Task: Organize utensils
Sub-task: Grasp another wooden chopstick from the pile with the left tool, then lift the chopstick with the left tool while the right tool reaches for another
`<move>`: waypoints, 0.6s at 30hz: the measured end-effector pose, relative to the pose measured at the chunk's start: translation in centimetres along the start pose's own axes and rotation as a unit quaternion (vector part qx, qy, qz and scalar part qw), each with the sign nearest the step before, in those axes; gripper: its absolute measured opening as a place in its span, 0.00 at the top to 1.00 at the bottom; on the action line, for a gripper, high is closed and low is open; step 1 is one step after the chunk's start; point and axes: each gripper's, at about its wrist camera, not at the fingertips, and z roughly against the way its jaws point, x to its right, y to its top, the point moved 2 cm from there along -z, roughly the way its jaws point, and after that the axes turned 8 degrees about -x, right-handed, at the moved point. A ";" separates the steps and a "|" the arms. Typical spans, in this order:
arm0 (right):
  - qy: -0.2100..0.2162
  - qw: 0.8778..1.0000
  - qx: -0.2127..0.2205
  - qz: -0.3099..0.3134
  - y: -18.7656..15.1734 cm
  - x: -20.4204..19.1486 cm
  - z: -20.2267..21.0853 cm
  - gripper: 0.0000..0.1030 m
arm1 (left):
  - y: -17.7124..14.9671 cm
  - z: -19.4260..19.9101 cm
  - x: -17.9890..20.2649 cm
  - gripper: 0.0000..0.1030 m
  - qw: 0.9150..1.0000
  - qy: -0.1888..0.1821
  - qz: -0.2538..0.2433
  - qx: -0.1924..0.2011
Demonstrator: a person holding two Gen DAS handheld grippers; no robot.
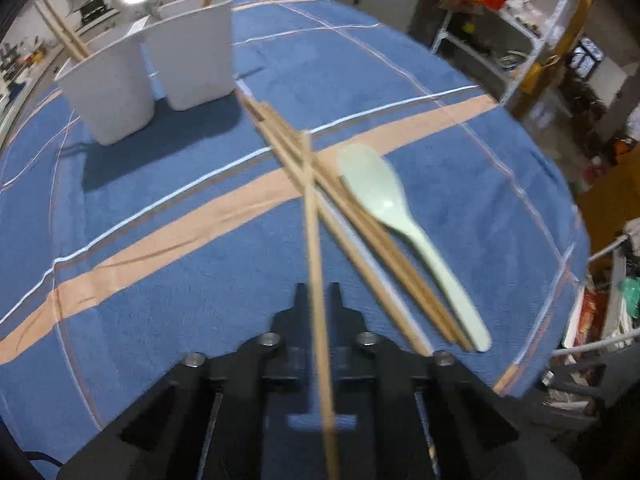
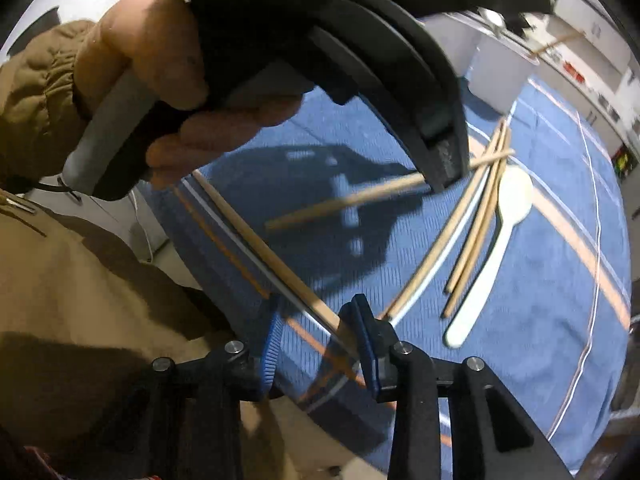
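Note:
My left gripper (image 1: 317, 294) is shut on one wooden chopstick (image 1: 310, 200), which runs straight out between its black fingers, over a loose pile of chopsticks (image 1: 360, 232). A pale green spoon (image 1: 380, 196) lies beside that pile on the blue cloth. In the right wrist view, the left gripper (image 2: 448, 164) holds that same chopstick (image 2: 360, 198) above the cloth. My right gripper (image 2: 318, 320) stands open near the table's edge. Another chopstick (image 2: 260, 244) lies between its blue pads, close to the right pad, with a gap on the left.
Two white containers (image 1: 112, 92) (image 1: 196, 52) stand at the far left of the striped blue tablecloth (image 1: 160, 280), each with chopsticks sticking out. A person's hand (image 2: 160, 60) in a brown sleeve (image 2: 36, 100) holds the left gripper's handle. Cluttered shelves (image 1: 520, 40) stand beyond the table.

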 end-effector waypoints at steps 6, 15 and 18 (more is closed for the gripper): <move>-0.017 1.000 -0.007 0.024 1.8 -0.7 -0.5 0.84 | -0.8 0.7 -4.8 0.94 0.997 0.031 0.070 0.005; -0.064 0.997 -0.006 -0.039 5.9 2.1 -2.0 0.99 | -6.6 4.2 -17.2 0.94 0.970 0.067 0.231 0.020; -0.043 0.996 -0.004 -0.082 6.8 4.3 -2.5 0.99 | -8.5 5.0 -19.2 0.94 0.963 0.080 0.255 0.025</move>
